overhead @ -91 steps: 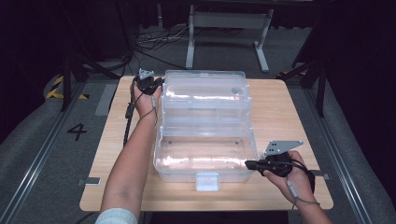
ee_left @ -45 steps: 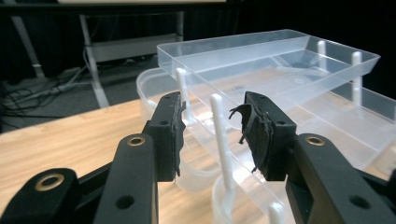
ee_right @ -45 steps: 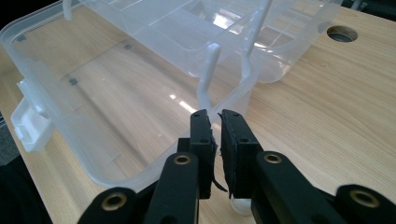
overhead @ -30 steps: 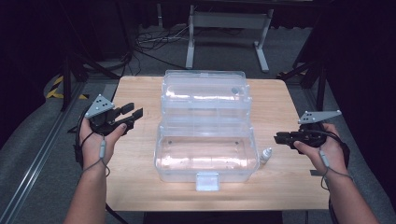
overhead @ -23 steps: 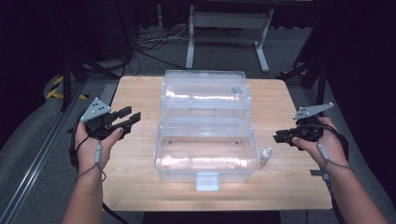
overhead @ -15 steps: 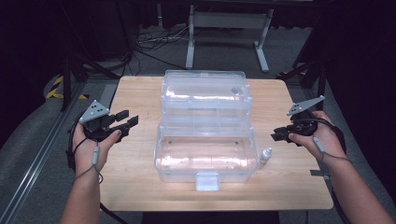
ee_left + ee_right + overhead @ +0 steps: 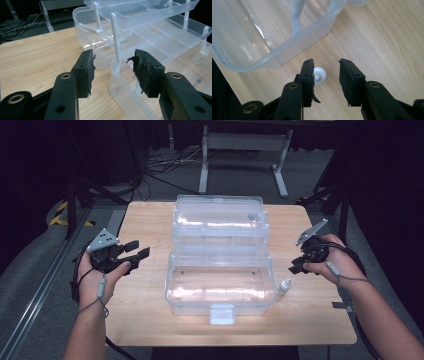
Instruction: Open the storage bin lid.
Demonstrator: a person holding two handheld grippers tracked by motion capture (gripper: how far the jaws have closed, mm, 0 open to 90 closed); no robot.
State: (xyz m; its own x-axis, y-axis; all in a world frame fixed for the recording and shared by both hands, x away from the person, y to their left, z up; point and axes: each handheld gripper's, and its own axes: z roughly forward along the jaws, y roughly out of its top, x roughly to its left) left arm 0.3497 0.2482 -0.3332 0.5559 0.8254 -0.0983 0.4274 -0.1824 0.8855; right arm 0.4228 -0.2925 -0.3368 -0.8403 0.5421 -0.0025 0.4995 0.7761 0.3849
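A clear plastic tiered box (image 7: 220, 290) stands open in the middle of the wooden table (image 7: 145, 315), its upper trays swung back. A small white bottle (image 7: 284, 287) stands on the table by the box's front right corner. My left gripper (image 7: 138, 249) hovers left of the box, open and empty; its jaws have just been opening. In the left gripper view the gripper (image 7: 113, 65) faces the box's (image 7: 155, 32) left end. My right gripper (image 7: 295, 265) hangs right of the box, tilted down, open and empty, jaws just opening. Below it (image 7: 326, 68) sits the bottle (image 7: 320, 75).
A metal stand (image 7: 245, 150) and cables (image 7: 160, 167) lie on the floor beyond the table's far edge. A rail (image 7: 35, 290) runs along the floor on the left. Bare wood lies on both sides of the box (image 7: 262, 37).
Both grippers have left the box and drawn out to the sides. In the last second the right gripper moved a little farther back and tipped downward; the left one stayed put.
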